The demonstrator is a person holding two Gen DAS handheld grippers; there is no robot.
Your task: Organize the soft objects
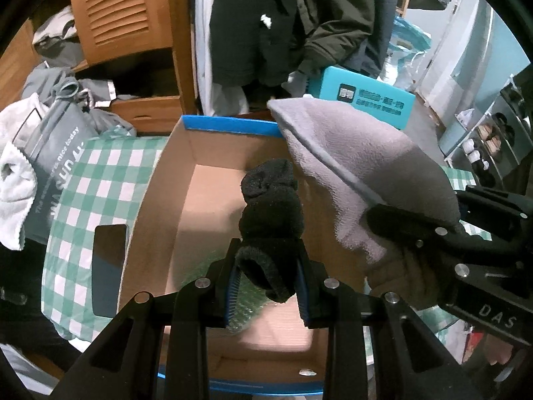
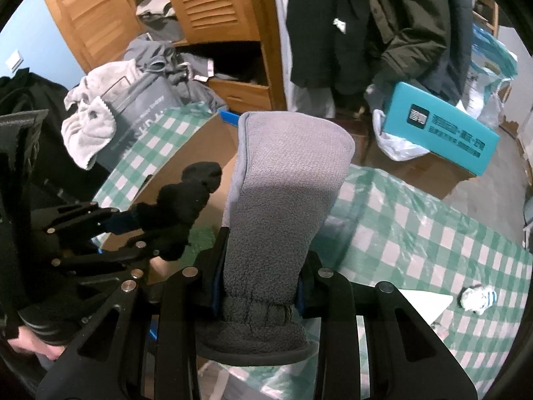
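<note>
My left gripper (image 1: 268, 288) is clamped on a black sock (image 1: 271, 210) over the open box (image 1: 230, 125) — right gripper (image 2: 258, 295) pinches a grey mitten (image 2: 283, 180) just beside it, above the checked cloth (image 2: 416, 220).

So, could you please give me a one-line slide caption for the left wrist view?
Left gripper holds a black knitted glove above an open cardboard box, beside the right gripper's grey fleece mitten.

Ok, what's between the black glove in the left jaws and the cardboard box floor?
Nothing: in the left wrist view the black glove hangs over the cardboard box, whose floor below looks bare.
</note>
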